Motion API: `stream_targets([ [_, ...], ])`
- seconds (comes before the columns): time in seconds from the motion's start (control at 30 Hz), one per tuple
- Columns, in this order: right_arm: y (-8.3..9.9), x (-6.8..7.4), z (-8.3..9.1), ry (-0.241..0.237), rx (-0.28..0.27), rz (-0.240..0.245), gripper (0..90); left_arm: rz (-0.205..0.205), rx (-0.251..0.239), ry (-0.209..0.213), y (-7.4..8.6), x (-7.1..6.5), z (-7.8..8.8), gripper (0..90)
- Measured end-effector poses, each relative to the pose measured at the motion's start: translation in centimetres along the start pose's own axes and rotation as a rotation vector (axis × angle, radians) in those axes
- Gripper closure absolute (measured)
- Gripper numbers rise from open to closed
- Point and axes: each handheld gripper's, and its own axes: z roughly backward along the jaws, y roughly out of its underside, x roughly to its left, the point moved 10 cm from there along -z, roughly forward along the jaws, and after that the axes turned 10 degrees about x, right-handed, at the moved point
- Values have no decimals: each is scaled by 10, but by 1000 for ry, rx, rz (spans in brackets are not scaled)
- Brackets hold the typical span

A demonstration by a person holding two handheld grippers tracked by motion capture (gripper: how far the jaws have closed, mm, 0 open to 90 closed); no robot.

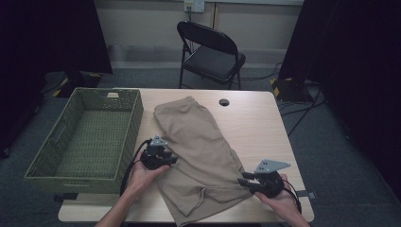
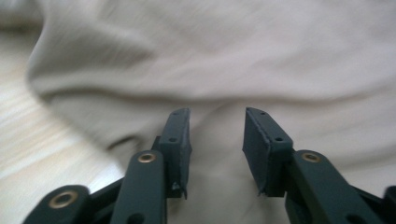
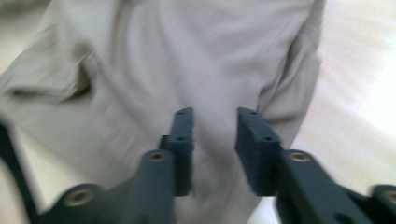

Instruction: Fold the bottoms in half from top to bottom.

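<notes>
At the centre of the counter (image 1: pixel 255 118), a tan garment (image 1: pixel 201 151) is spread lengthwise, its far end toward 12 o'clock. The left gripper (image 1: pixel 163 158) is held at the cloth's 9 o'clock edge, its jaws apart with nothing pinched between them. The right gripper (image 1: pixel 248 182) is held at the 4 o'clock corner, jaws likewise parted over the fabric. A green woven basket (image 1: pixel 137 113) is seen at 9 o'clock.

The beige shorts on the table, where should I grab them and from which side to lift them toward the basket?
Probably grip the beige shorts at their two side edges: the left gripper coming in from the basket side, the right gripper from the opposite side near the front corner. The cloth lies flat and creased, so a raised fold at each edge gives the open jaws something to pinch.
</notes>
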Motion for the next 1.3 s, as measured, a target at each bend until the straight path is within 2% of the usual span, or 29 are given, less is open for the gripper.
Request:
stream_targets([
  [0.07, -11, -10, -13, 14, 6, -25, 589, -12, 18, 33, 3, -9, 0, 647],
  [0.1, -16, -15, -19, 28, 16, -29, 561, -31, 35, 42, 6, -13, -1, 648],
  [0.13, -20, -21, -26, 53, 23, -36, 555, -41, 51, 54, 10, -18, -2, 653],
  [0.2, -28, -29, -41, 54, 35, -36, 552, -57, 79, 69, 16, -23, -6, 649],
  [0.23, -30, -33, -48, 61, 44, -36, 543, -63, 96, 60, 19, -23, -8, 648],
  [0.27, -32, -36, -55, 62, 54, -40, 555, -64, 89, 45, 20, -22, -11, 639],
  [0.3, -34, -39, -62, 63, 61, -40, 637, -55, 85, 51, 19, -21, -11, 644],
  [0.4, -31, -46, -77, 111, 115, -27, 727, -43, 77, 15, 17, -14, -12, 650],
  [0.43, -30, -47, -78, 105, 117, -25, 726, -42, 72, 13, 17, -13, -12, 652],
  [0.57, -27, -49, -76, 109, 106, -51, 723, -54, 63, -46, 13, -3, -13, 666],
  [0.7, -23, -39, -74, 95, 120, -34, 727, -52, 66, -81, 7, 10, -16, 694],
  [0.77, -21, -32, -73, 78, 122, -15, 724, -40, 47, -88, 3, 17, -18, 694],
  [0.9, -19, -23, -72, 66, 126, 7, 697, 6, 20, -73, -6, 27, -22, 676],
  [0.97, -19, -25, -72, 88, 130, 7, 636, 26, 33, -53, -7, 28, -22, 638],
  [1.0, -20, -27, -71, 100, 132, 3, 609, 38, 39, -67, -7, 27, -22, 611],
  [1.03, -22, -28, -69, 115, 121, 1, 583, 25, 45, -59, -6, 24, -21, 586],
  [1.13, -35, -21, -56, 86, 46, -2, 541, -9, 40, -26, -5, 9, -12, 593],
  [1.2, -45, -9, -49, 51, 7, 1, 540, -32, 27, 3, -6, -1, 0, 598],
  [1.27, -52, 6, -48, 13, -11, 22, 564, -10, -3, 54, -7, -10, 10, 621],
  [1.3, -54, 14, -50, -6, -10, 33, 578, -19, -7, 52, -4, -14, 14, 626],
])
